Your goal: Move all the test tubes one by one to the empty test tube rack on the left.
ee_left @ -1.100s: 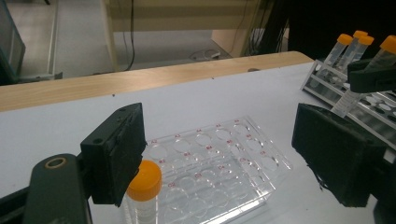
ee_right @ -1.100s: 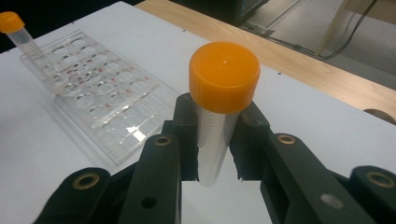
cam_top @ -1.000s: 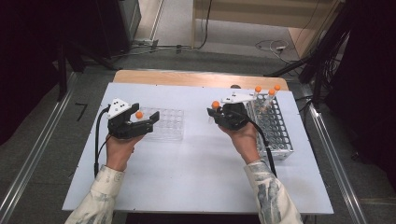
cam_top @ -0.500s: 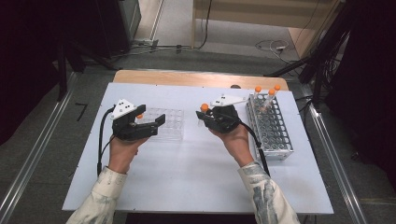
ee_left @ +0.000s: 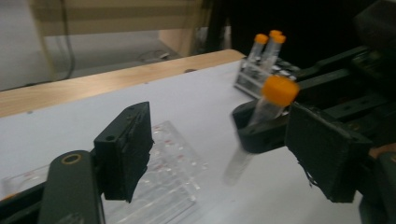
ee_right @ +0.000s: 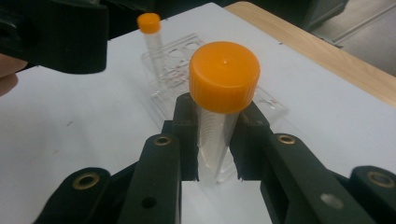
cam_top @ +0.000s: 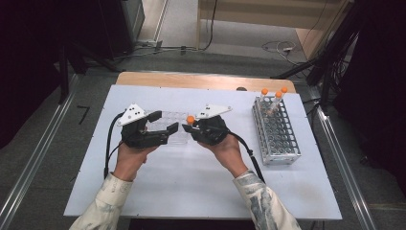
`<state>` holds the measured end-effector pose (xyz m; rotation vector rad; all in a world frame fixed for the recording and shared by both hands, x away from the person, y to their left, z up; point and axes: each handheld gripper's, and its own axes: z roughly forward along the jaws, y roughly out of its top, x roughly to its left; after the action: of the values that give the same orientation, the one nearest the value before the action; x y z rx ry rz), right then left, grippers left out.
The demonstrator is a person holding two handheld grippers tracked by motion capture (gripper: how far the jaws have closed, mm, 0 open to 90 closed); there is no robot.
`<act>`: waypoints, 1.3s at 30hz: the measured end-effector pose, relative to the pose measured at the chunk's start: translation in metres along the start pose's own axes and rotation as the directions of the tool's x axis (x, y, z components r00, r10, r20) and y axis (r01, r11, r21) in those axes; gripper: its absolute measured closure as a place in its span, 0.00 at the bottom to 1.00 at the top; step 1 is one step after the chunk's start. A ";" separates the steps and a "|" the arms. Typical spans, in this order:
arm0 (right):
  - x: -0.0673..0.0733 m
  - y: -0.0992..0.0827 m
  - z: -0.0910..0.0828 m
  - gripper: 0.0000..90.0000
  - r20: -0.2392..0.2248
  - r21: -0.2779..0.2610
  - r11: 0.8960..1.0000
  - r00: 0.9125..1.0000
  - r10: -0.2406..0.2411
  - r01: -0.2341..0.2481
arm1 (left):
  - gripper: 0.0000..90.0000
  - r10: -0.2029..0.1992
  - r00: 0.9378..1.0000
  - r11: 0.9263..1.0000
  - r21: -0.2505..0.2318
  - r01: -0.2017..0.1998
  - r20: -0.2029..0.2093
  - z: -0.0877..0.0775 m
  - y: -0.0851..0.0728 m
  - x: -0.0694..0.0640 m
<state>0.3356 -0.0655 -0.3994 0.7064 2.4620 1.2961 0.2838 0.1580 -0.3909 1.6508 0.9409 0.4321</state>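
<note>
The right gripper [ee_right: 212,154] was clamped on a clear tube [ee_right: 215,135] with an orange cap, holding it upright just above the clear rack [cam_top: 172,125] in the middle of the desk [cam_top: 191,191]. The left gripper [cam_top: 165,134] was at the left side of this rack; its jaws stood apart with nothing between them and had just been closing a little. One more capped tube [ee_right: 152,39] stood in the clear rack. The metal rack [cam_top: 277,136], to the right of the clear rack, carried three tubes.
</note>
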 end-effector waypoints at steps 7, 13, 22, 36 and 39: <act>0.019 0.002 0.015 0.80 -0.056 0.012 0.999 0.998 -0.034 0.035 | 0.43 0.056 0.997 0.998 0.011 -0.057 0.060 0.000 0.001 -0.011; 0.026 0.005 0.019 0.80 -0.072 0.016 0.999 0.997 -0.040 0.041 | 0.55 0.076 0.995 0.997 0.029 -0.078 0.057 0.003 -0.001 -0.011; 0.026 0.006 0.020 0.80 -0.081 0.017 0.999 0.996 -0.031 0.033 | 0.71 0.081 0.994 0.995 0.052 -0.084 0.069 0.007 -0.005 -0.007; 0.025 0.006 0.019 0.79 -0.090 0.013 0.999 0.996 -0.028 0.030 | 0.77 0.069 0.995 0.996 0.045 -0.072 0.070 0.007 -0.005 -0.005; 0.025 0.006 0.018 0.74 -0.106 0.004 0.999 0.994 -0.031 0.032 | 0.78 0.065 0.996 0.997 0.038 -0.067 0.064 0.005 -0.004 -0.005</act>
<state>0.3246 -0.0370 -0.4046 0.6127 2.5501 1.3486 0.2831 0.1512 -0.3956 1.7264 0.8555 0.4058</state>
